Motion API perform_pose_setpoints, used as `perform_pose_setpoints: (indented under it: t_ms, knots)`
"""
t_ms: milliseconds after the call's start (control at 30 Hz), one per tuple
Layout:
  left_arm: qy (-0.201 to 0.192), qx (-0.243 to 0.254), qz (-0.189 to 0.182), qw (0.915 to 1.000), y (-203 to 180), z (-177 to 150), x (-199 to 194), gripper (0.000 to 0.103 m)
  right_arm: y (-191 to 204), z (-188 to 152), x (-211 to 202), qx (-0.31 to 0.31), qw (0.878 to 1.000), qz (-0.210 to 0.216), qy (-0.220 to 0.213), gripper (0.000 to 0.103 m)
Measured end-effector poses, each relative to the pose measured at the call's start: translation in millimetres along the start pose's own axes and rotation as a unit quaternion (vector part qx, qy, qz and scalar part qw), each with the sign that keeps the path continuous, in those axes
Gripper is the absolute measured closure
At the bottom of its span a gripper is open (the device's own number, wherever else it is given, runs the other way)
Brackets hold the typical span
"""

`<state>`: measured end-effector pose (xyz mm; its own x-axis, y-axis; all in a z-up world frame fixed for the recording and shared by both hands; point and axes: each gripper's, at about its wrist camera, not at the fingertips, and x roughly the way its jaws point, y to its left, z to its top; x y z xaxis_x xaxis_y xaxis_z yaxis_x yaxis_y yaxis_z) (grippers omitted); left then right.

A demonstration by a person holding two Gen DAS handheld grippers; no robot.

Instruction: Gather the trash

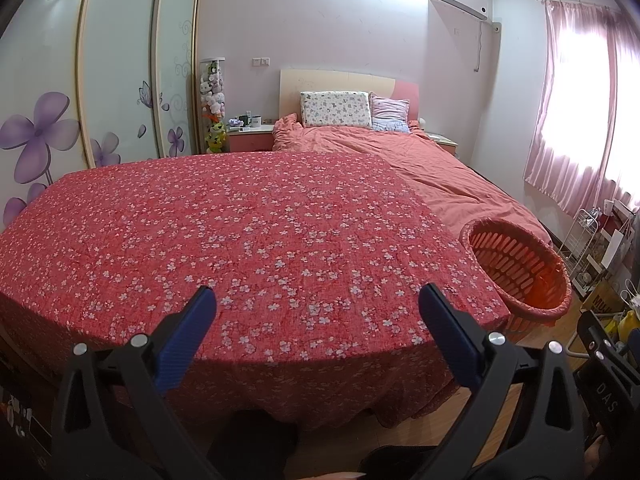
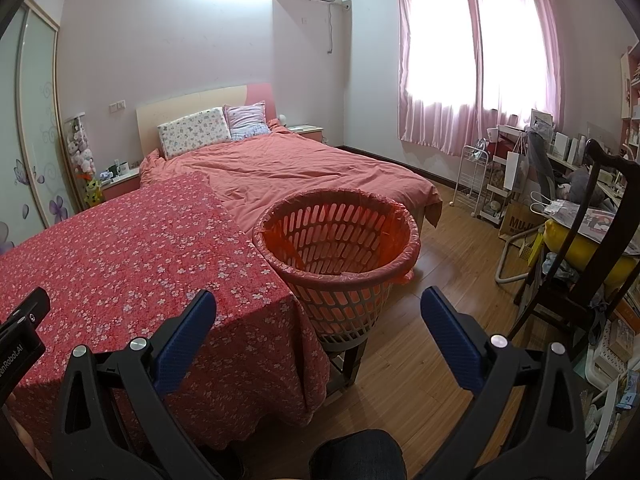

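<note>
Fingers spread on both | left gripper [image 1: 316, 294] over floral cloth [image 1: 240, 232] | right gripper [image 2: 318, 298] faces basket [image 2: 340, 276]

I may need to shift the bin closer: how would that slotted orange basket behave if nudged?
The basket looks like thin slotted plastic and appears empty, so probably light and easy to slide. It seems perched on a small dark stool, so a push near the rim might tip it. Its thin liner bag would likely crumple.
</note>
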<state>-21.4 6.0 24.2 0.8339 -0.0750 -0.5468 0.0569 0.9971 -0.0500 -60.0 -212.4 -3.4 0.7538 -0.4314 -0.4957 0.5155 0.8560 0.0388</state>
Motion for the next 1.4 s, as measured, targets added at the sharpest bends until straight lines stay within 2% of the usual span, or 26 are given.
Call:
perform_pose_setpoints:
  t_ms: [1400]
  knots:
    - [0.005, 0.005, 0.002, 1.0000, 1.4, -3.6, 0.3, 0.004, 0.4, 0.4, 0.2, 0.000, 1.000, 0.001, 0.001, 0.002]
